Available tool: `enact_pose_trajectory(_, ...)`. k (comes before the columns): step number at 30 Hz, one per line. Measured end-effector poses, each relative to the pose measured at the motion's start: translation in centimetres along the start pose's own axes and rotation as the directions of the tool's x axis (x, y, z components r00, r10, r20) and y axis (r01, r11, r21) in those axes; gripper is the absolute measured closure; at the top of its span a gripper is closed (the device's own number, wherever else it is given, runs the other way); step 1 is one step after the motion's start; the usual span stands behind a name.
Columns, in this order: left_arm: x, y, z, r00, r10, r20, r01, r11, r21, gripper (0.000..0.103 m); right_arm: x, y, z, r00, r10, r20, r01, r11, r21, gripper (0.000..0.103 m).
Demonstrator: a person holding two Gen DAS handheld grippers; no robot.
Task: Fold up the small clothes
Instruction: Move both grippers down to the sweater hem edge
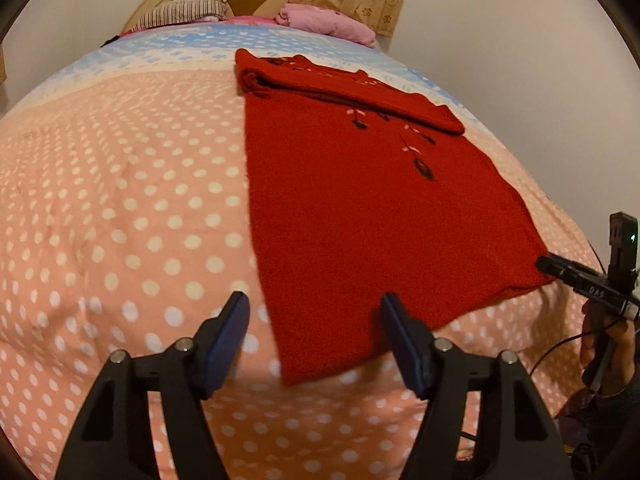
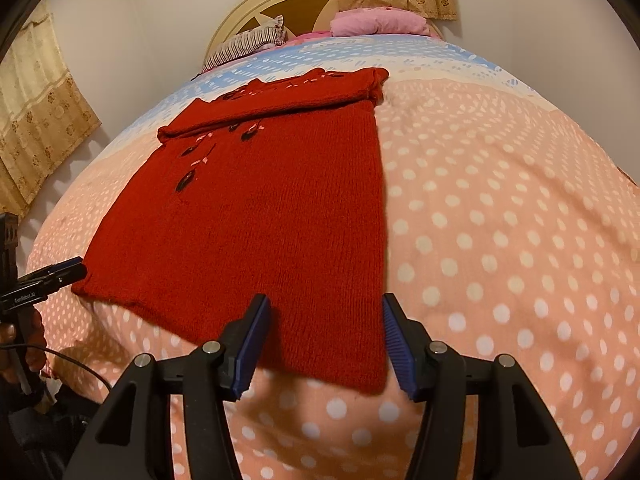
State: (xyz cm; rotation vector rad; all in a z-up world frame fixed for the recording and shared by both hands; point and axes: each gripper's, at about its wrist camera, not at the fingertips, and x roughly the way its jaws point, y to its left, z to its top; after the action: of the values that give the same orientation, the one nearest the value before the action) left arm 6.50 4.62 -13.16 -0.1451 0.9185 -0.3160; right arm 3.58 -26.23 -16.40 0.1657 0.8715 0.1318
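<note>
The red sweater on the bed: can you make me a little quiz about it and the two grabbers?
1. True or false: the red sweater lies crumpled in a heap on the polka-dot bedspread.
2. Which part of the sweater is already folded over? A) the far end, B) the near hem, C) nothing.
3. Fill in: the left gripper and the right gripper each hover at a near ______ of the sweater, fingers apart.

Key: 1. False, it lies flat. 2. A. 3. Corner.
</note>
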Motion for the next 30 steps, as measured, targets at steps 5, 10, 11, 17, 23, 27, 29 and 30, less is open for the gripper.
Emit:
enact_pose_trajectory(5,0.4,-1.1,-0.5,0.999,0.045,0.007,-0.045,0.998,0.045,0.035,-0.5,-0.3,-0.8,1.0,0.016,0.007,-0.016,1.0,0.014,0.046)
enact_pose_trajectory(10,0.0,-0.6,-0.6,0.999,0.049,0.02,-0.049,0.998,0.041,0.064,-0.7,-0.4,-1.2,1.0,0.023,0.008,-0.023,0.999,0.024,0.046)
enact_pose_trajectory(11,-0.1,-0.5,-0.6,0.999,0.042,0.019,-0.042,0.998,0.035,0.067,-0.7,-0.4,-1.1,1.0,0.024,0.008,-0.024,0.999,0.028,0.046)
enact_pose_trajectory(17,0.1,-0.3,-0.5,1.0,0.005,0.022,-0.005,1.0,-0.003,0.041,-0.9,-0.8,-1.2,0.999,0.042,0.021,-0.044,0.997,0.065,0.046)
enact_pose_trajectory(23,0.1,-1.1,-0.9,1.0,0.017,0.013,-0.017,0.999,0.028,0.039,-1.0,-1.2,-1.3,0.998,0.054,0.034,-0.057,0.995,0.082,0.067)
enact_pose_trajectory(27,-0.1,-0.8,-0.9,0.999,0.036,0.02,-0.037,0.999,0.039,0.079,-0.9,-1.8,-1.3,0.998,0.06,0.035,-0.063,0.993,0.097,0.079)
enact_pose_trajectory(29,-0.2,-0.6,-0.9,1.0,0.028,0.011,-0.028,0.999,0.037,0.091,-0.9,-1.9,-1.4,0.997,0.07,0.035,-0.073,0.992,0.103,0.08)
enact_pose_trajectory(30,-0.3,-0.5,-0.9,1.0,0.023,0.012,-0.024,0.999,0.033,0.092,-1.0,-1.9,-1.4,0.997,0.073,0.035,-0.076,0.992,0.104,0.08)
